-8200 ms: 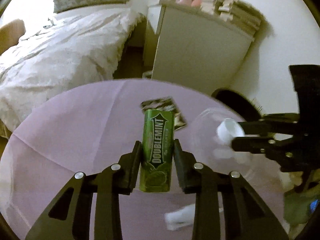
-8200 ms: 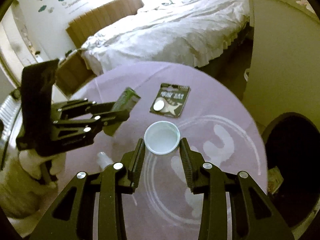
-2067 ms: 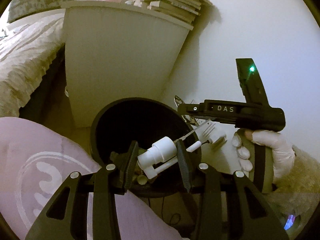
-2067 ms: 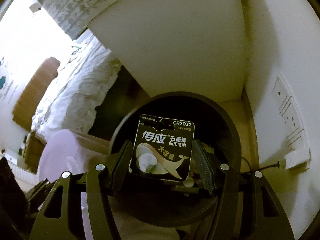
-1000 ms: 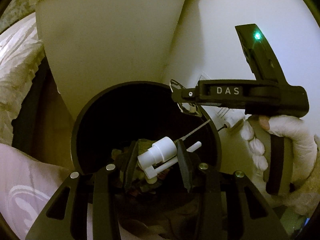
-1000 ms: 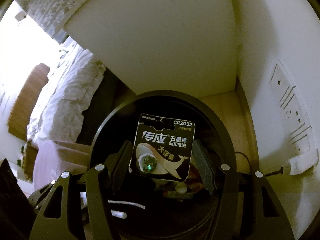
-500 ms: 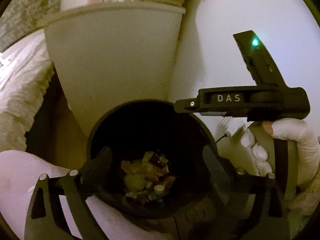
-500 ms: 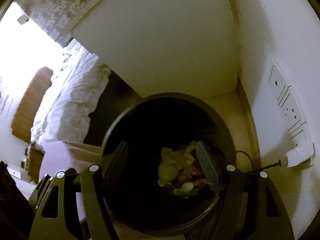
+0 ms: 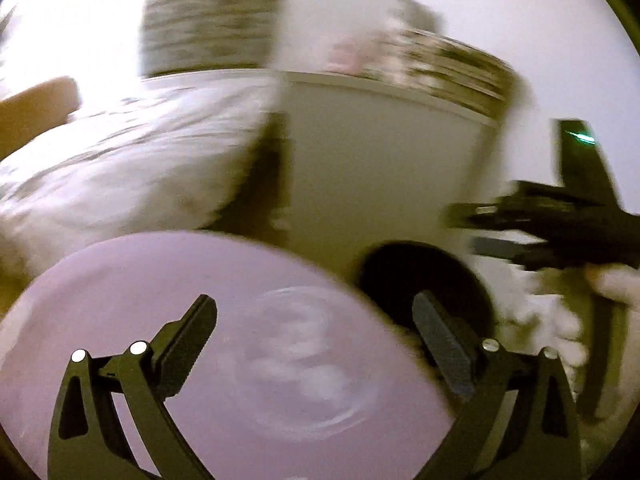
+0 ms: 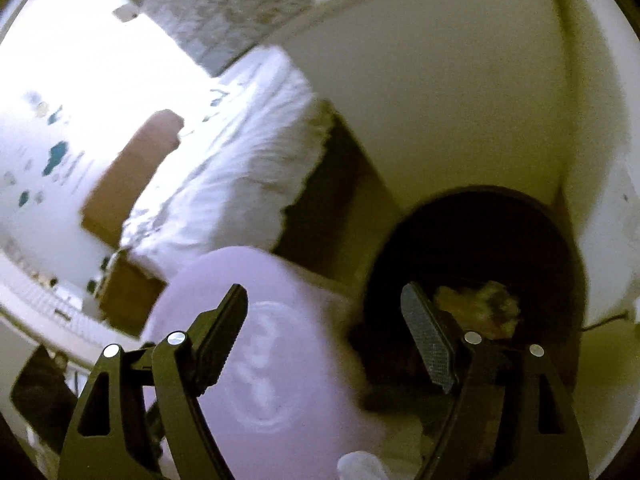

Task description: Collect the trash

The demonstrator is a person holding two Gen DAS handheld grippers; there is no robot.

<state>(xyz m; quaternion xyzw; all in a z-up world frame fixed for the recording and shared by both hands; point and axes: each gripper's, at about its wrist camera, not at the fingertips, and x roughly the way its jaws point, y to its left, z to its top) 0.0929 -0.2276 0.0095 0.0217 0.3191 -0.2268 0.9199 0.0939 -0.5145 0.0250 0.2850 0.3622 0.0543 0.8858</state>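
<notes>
My left gripper (image 9: 316, 324) is open and empty over the round purple table (image 9: 140, 280). The black trash bin (image 9: 424, 276) stands on the floor past the table's right edge. My right gripper (image 10: 324, 320) is open and empty, above the table's edge (image 10: 288, 420) with the bin (image 10: 480, 240) to its right. Crumpled trash (image 10: 480, 308) lies at the bin's bottom. The right gripper also shows at the right of the left wrist view (image 9: 560, 232), blurred. Both views are motion-blurred.
A white cabinet (image 9: 380, 160) stands behind the bin, with stacked items on top. A bed with white bedding (image 9: 120, 168) lies to the left. A white wall (image 10: 600, 120) is right of the bin. A small white object (image 10: 360, 466) shows at the bottom edge.
Both grippers opened over the bin and dropped the white spray nozzle and the battery pack into it. Both have since swung left and back toward the purple table.
</notes>
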